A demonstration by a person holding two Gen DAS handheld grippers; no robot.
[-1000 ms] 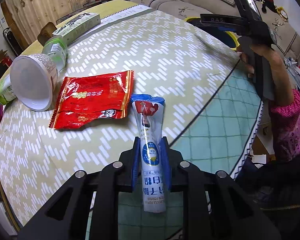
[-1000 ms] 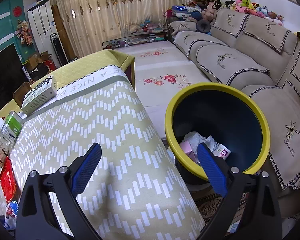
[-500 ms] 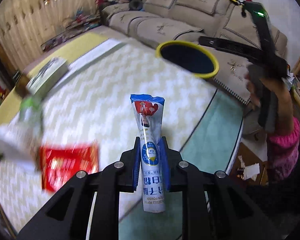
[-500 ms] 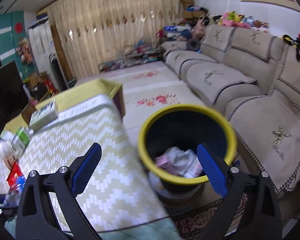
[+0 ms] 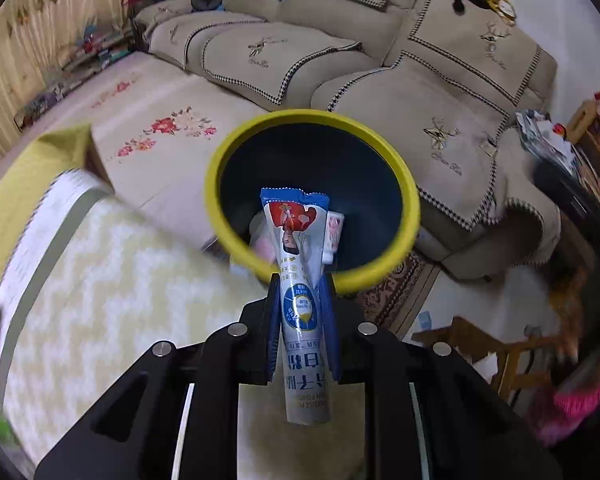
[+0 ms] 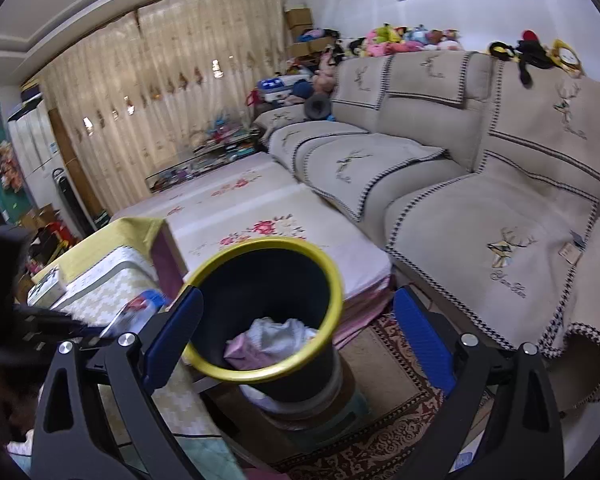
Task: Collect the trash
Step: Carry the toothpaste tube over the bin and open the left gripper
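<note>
My left gripper (image 5: 302, 312) is shut on a blue and white milk powder sachet (image 5: 298, 256) and holds it upright in the air, its top over the near rim of the yellow-rimmed dark trash bin (image 5: 408, 200). The bin (image 6: 236, 372) stands on the floor beside the table and holds crumpled white and pink trash (image 6: 272, 340). My right gripper (image 6: 296, 336) is open and empty, its jaws wide on either side of the bin. The sachet (image 6: 138, 308) and left gripper show blurred at the left of the right wrist view.
The table with a chevron-pattern cloth (image 5: 100, 280) lies left of the bin. A beige sofa (image 5: 420, 80) stands behind it, with a floral mat (image 5: 152, 140) and a patterned rug (image 6: 380, 432) on the floor. A green box (image 6: 46, 284) lies on the table's far end.
My left gripper has lifted the sachet off the table and swung it right toward the bin. The red wrapper and cup have left its view. My right gripper has drawn back and tilted up.
</note>
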